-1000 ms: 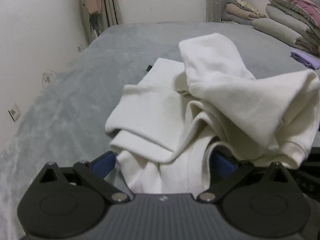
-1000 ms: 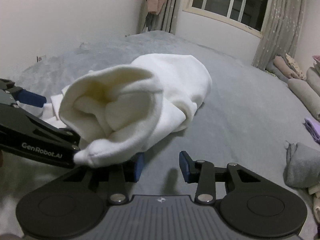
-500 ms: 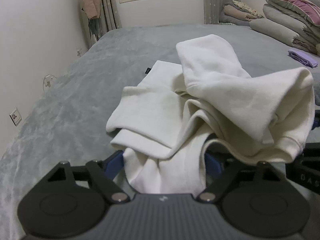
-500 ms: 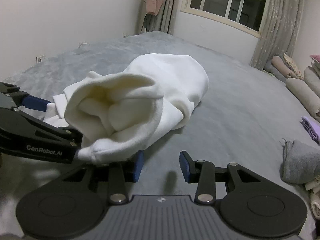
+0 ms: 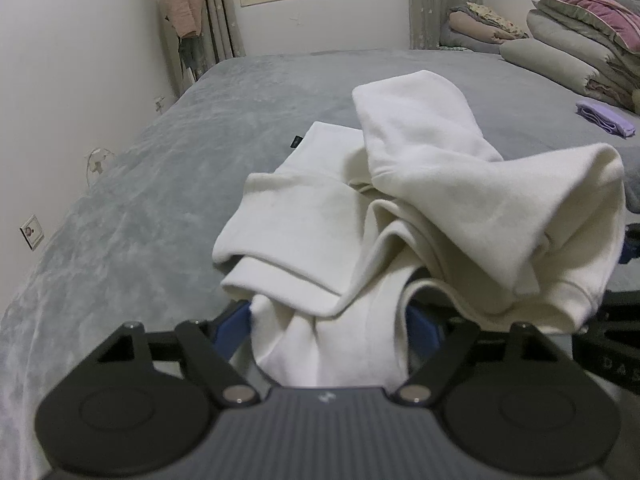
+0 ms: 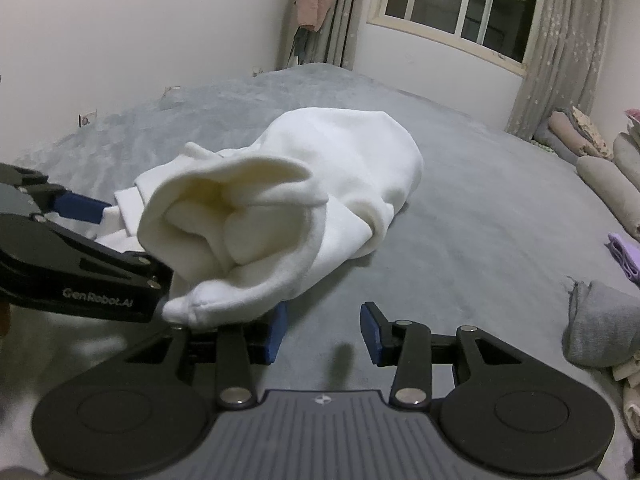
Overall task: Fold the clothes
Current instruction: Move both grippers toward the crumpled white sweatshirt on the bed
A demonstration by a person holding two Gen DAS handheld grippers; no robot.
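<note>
— Where's the sweatshirt (image 5: 400,208)?
— Bunched on the grey bed (image 5: 168,184); my left fingers (image 5: 328,320) clench its near edge.
— And your right fingers (image 6: 323,334)?
— Spread apart, grasping nothing, just beside the sweatshirt.

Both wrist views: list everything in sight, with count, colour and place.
White sweatshirt: one, cream-white, bunched mid-bed, one end lifted.
Bed cover: one, grey, under everything.
Folded bedding stack: one pile, beige, grey and pink, far right.
Purple cloth: one, lilac, folded, right side of the bed.
Grey garment: one, grey, right edge of the right wrist view.
Hanging clothes: a few, pink and grey, by the curtain.
Window: one, dark panes, far wall.
Wall sockets: two, white, left wall.
Left gripper: black with blue pads, jaws closed on the sweatshirt.
Right gripper: black with blue pads, jaws apart, nothing between them.
</note>
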